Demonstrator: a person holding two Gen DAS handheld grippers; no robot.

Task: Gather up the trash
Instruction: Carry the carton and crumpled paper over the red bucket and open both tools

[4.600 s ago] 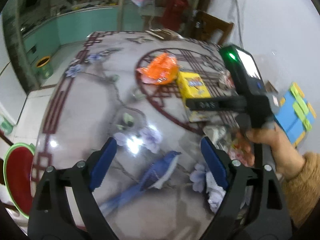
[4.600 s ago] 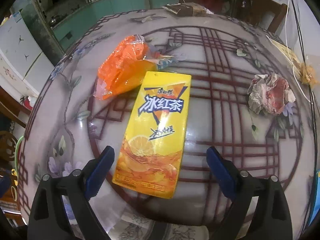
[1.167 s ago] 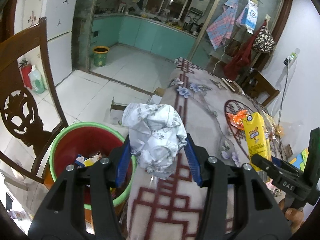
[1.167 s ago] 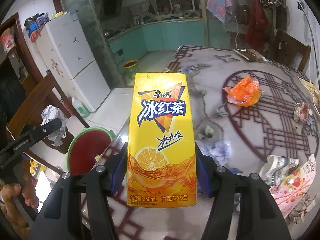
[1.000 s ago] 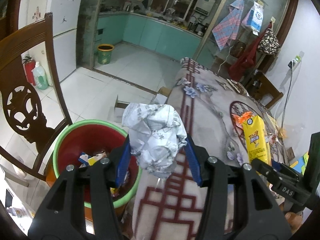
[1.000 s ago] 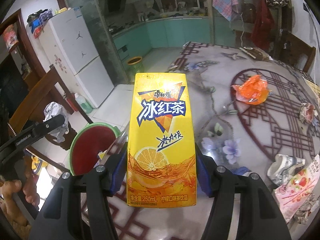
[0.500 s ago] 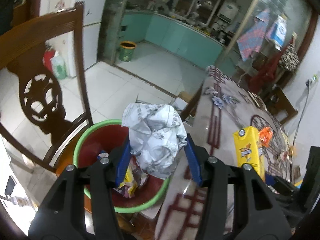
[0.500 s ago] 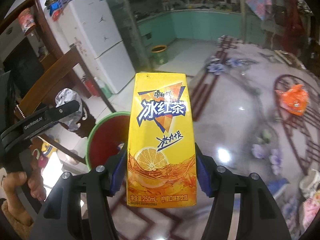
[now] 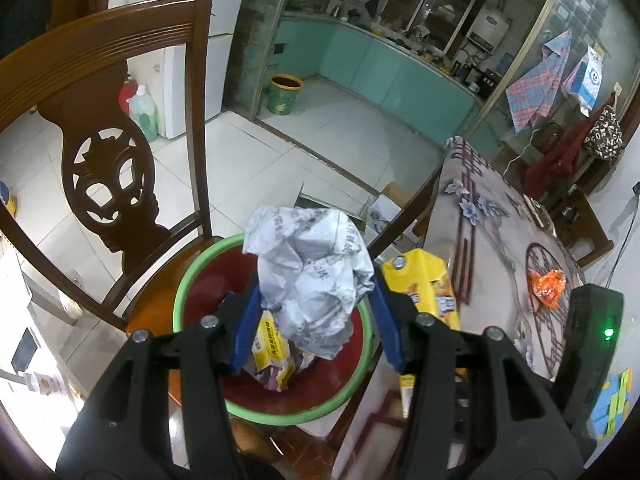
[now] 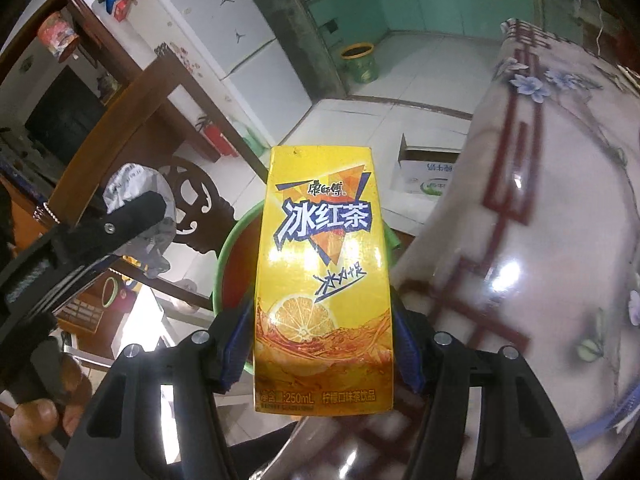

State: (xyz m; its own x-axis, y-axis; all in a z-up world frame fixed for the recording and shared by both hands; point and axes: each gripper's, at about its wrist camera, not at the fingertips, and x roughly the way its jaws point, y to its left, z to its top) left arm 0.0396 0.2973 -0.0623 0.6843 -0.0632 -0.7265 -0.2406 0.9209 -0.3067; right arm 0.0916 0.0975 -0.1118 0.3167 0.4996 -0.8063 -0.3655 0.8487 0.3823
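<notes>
— Left tongs?
— Holding about half open, blue pads pressed on both sides of a crumpled paper ball. Hanging right above the red bin with the green rim.

— And the right tongs?
— Gripping a yellow tea carton upright between the pads. Just now opening the jaws a little, yet touching both sides of the carton. Hovering at the near edge of the table, partly above the bin rim on that side.

— Room for moving?
— Tight. Squeezed between the wooden chair on the left and the table edge on the right. Much open white floor beyond the bin, with only a cardboard box near the table edge.

— Hidden or unclear?
— Cannot see most of the bin's inside, covered by the paper ball and the carton; only a few wrappers at the bottom. Blurred along the table edge. Cannot tell if the bin touches the chair seat. Far on the table, an orange wrapper, small.
</notes>
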